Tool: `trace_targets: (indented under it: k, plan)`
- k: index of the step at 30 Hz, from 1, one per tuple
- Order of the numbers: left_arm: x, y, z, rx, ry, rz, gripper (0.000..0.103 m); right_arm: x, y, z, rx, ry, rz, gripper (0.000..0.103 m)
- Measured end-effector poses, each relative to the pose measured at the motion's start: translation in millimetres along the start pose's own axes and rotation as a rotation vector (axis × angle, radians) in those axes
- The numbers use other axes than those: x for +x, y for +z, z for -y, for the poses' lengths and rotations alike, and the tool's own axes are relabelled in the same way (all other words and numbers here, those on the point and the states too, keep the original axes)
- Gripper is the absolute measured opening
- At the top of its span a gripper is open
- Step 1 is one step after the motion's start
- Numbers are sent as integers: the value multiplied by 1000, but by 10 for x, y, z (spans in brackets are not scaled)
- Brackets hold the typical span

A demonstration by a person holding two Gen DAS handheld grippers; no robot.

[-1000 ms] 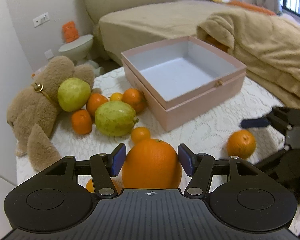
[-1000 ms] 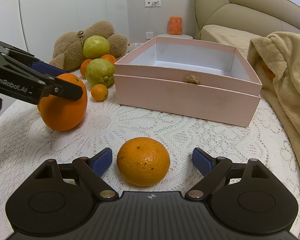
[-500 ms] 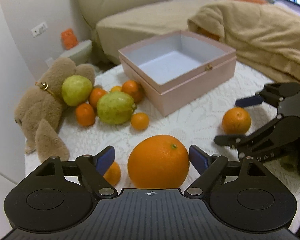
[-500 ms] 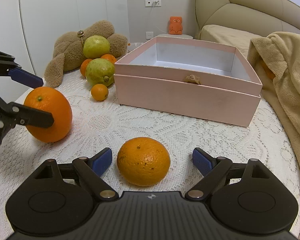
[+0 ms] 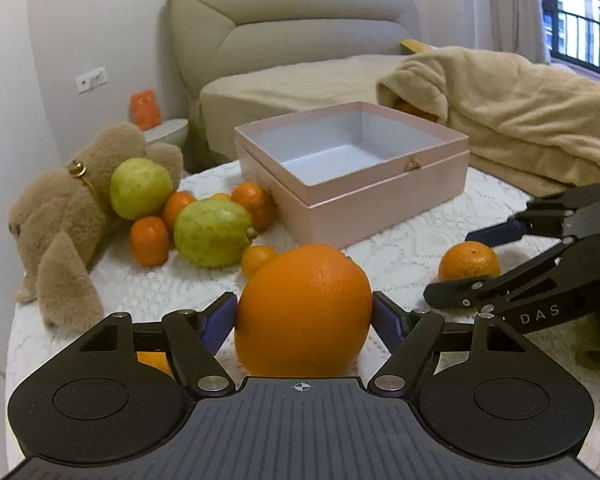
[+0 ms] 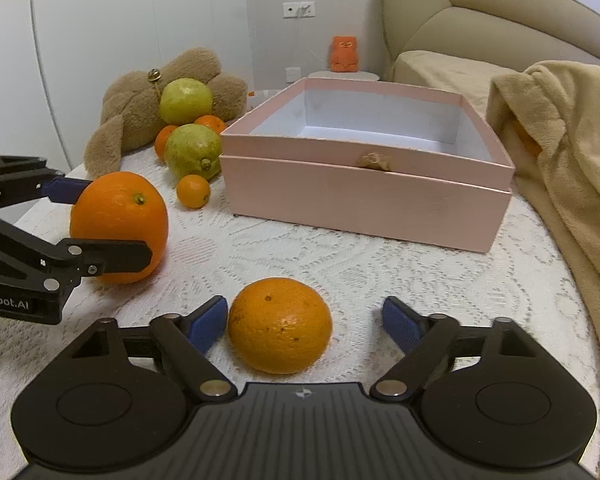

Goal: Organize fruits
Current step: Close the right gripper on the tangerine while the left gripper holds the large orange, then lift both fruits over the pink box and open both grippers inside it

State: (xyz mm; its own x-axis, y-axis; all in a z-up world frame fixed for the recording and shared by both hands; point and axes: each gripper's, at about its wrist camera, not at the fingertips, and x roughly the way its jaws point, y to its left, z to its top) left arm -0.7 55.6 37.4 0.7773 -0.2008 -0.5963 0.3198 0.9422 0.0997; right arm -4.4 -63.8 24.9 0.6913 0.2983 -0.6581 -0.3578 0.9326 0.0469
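Note:
My left gripper (image 5: 305,316) is shut on a large orange (image 5: 303,310), its blue pads pressed against both sides; the same orange (image 6: 119,226) shows in the right wrist view between the left gripper's fingers (image 6: 100,254). My right gripper (image 6: 302,320) is open around a smaller orange (image 6: 280,325) that rests on the lace tablecloth, with a gap to the right pad. That orange (image 5: 469,261) also shows in the left wrist view. The open pink box (image 5: 380,204) stands behind, empty.
Two green guavas (image 5: 214,232) (image 5: 141,188) and several small oranges (image 5: 150,240) lie beside a brown teddy bear (image 5: 60,216) at the table's left. A beige blanket (image 5: 520,120) and a sofa lie beyond the box. The table edge (image 6: 580,320) curves on the right.
My left gripper has closed on the large orange, which it stood open around half a second ago. The right gripper and its orange have stayed in place.

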Motion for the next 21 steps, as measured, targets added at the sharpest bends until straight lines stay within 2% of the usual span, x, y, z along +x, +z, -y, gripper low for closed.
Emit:
trace_targets:
  k: [2, 4, 8, 11, 13, 17, 19, 21]
  plan:
    - [-7, 15, -37, -30, -5, -1, 78, -35, -1, -7, -6, 18, 7, 66]
    - [-13, 20, -72, -61, -10, -1, 78, -67, 17, -28, -4, 42, 6, 48]
    - [-67, 58, -111, -103, -17, 25, 78, -68, 90, -30, -2, 31, 3, 49]
    - [-182, 212, -130, -108, -27, 68, 78, -136, 214, 58, 34, 43, 25, 48]
    - [-297, 405, -150, -100, -30, 118, 78, -277, 415, 133, 51, 56, 81, 48]
    - [-574, 991, -213, -102, -24, 275, 78, -706, 1097, 293, 57, 25, 274, 48]
    - [-651, 1302, -284, -137, -45, 339, 78, -838, 1473, 376, 51, 13, 325, 48]
    - [-631, 1570, -363, -193, -83, 372, 78, -877, 1834, 458, 46, -1, 332, 49]
